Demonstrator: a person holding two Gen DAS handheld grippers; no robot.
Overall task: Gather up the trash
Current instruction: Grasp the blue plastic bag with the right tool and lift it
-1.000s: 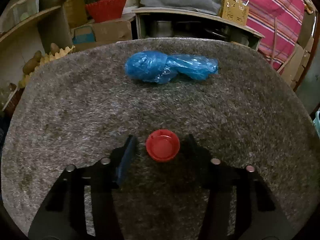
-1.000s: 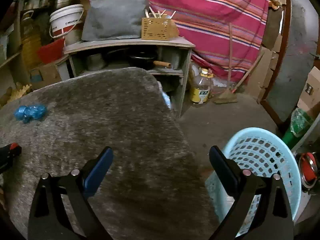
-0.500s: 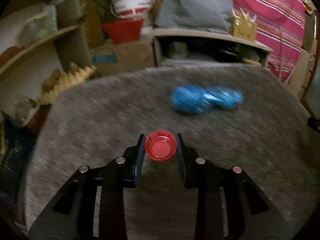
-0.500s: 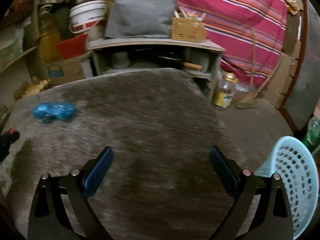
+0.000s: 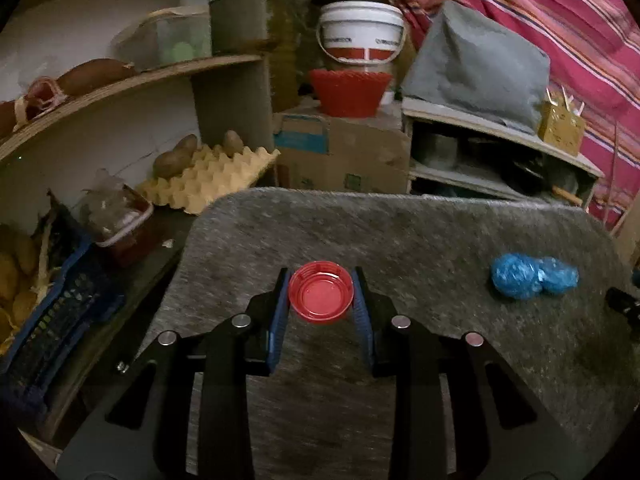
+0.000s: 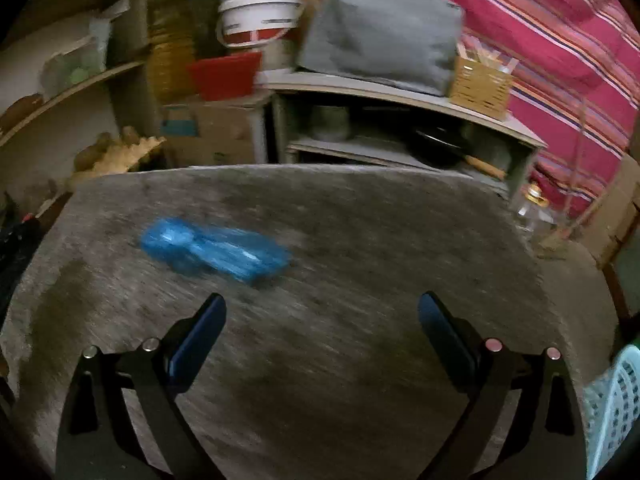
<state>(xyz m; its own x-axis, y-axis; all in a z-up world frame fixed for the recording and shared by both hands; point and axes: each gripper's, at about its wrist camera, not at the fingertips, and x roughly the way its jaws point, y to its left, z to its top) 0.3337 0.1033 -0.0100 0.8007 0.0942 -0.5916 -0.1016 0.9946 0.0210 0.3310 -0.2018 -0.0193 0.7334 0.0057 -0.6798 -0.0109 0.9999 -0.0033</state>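
Note:
My left gripper [image 5: 320,294] is shut on a red plastic cap [image 5: 321,297] and holds it above the grey carpeted table [image 5: 400,232]. A crumpled blue plastic bag [image 5: 532,276] lies on the table to the right of it. In the right wrist view the blue bag [image 6: 216,250] lies ahead and to the left of my right gripper [image 6: 322,312], which is open and empty above the table [image 6: 360,220]. The edge of a light blue basket [image 6: 616,400] shows at the lower right of that view.
Shelves with potatoes and an egg tray [image 5: 208,176] stand left of the table. A cardboard box [image 5: 340,152], a red basket [image 5: 350,92], a white bucket [image 5: 360,32] and a grey shelf unit [image 5: 492,152] stand behind it. A bottle [image 6: 534,210] stands on the floor at the right.
My left gripper closed on the red cap, lifted it and swung left. My right gripper swung left from the basket toward the blue bag, still open.

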